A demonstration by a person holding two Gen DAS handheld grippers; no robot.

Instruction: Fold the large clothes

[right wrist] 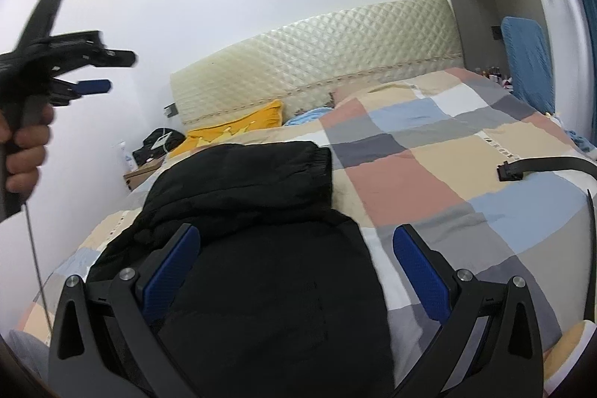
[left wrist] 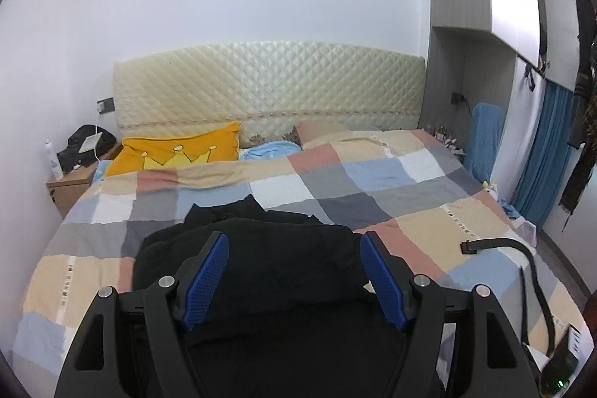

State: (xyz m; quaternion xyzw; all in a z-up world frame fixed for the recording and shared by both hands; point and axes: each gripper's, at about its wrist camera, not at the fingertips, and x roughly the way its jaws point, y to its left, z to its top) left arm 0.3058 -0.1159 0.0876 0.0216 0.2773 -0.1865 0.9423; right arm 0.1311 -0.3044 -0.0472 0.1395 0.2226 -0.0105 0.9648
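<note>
Left wrist view: left gripper [left wrist: 294,241] at lower centre, jaws wide apart, nothing between the blue pads [left wrist: 206,280]. Just beyond, black garment [left wrist: 261,263] heaped in the lower middle on the checked quilt [left wrist: 373,181]. Yellow cushion [left wrist: 179,152] at middle left before the quilted headboard [left wrist: 268,84]. Black strap [left wrist: 496,243] at lower right.

Right wrist view: right gripper [right wrist: 296,245] at bottom, jaws spread wide, clamped on nothing. Black garment [right wrist: 261,211] filling the lower centre, cuffed end toward the middle. Left gripper [right wrist: 100,69] raised at upper left, jaws parted, held by a hand [right wrist: 26,148].
</note>
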